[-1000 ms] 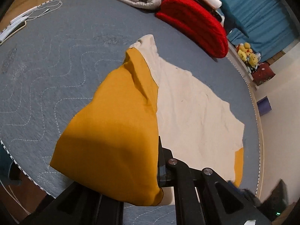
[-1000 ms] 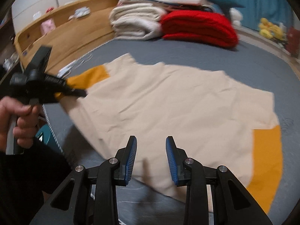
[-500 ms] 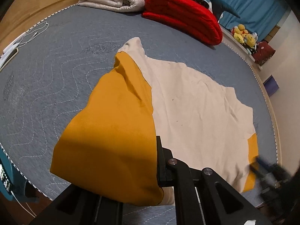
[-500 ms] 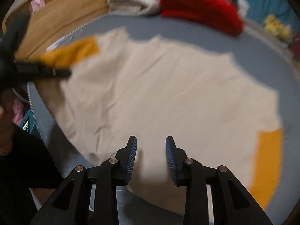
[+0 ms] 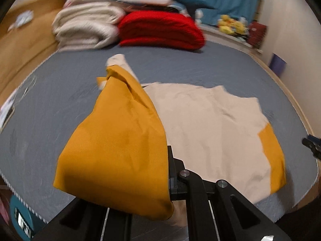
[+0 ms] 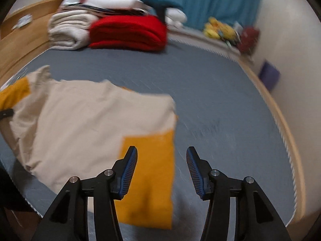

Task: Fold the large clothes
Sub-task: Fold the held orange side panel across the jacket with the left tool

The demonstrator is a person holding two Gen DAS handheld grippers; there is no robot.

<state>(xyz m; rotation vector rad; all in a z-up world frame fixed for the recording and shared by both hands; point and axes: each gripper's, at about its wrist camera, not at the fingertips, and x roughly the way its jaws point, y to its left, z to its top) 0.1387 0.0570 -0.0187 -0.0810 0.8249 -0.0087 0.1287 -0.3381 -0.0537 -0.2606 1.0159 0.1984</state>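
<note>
A large cream garment [image 5: 208, 128] with mustard-yellow sleeves lies spread on the grey quilted bed [image 5: 56, 100]. My left gripper [image 5: 160, 188] is shut on one yellow sleeve [image 5: 120, 140] and holds it lifted, draped over the fingers. In the right wrist view the cream body [image 6: 86, 120] lies to the left and the other yellow sleeve [image 6: 150, 172] lies flat near the bed's front edge. My right gripper [image 6: 161, 168] is open and empty, just above that sleeve's right edge. The right gripper's tip shows at the far right of the left wrist view [image 5: 311, 144].
Folded cream blankets [image 5: 86, 28], a red blanket [image 5: 160, 30] and stacked clothes sit at the head of the bed. A wooden headboard [image 6: 22, 40] runs along the left. Yellow plush toys [image 6: 218, 30] and a blue curtain [image 6: 200, 2] are beyond the far edge.
My right gripper has swung right from over the cream body to the far yellow sleeve and its jaws have opened wider. My left gripper still holds its sleeve, view tilted up.
</note>
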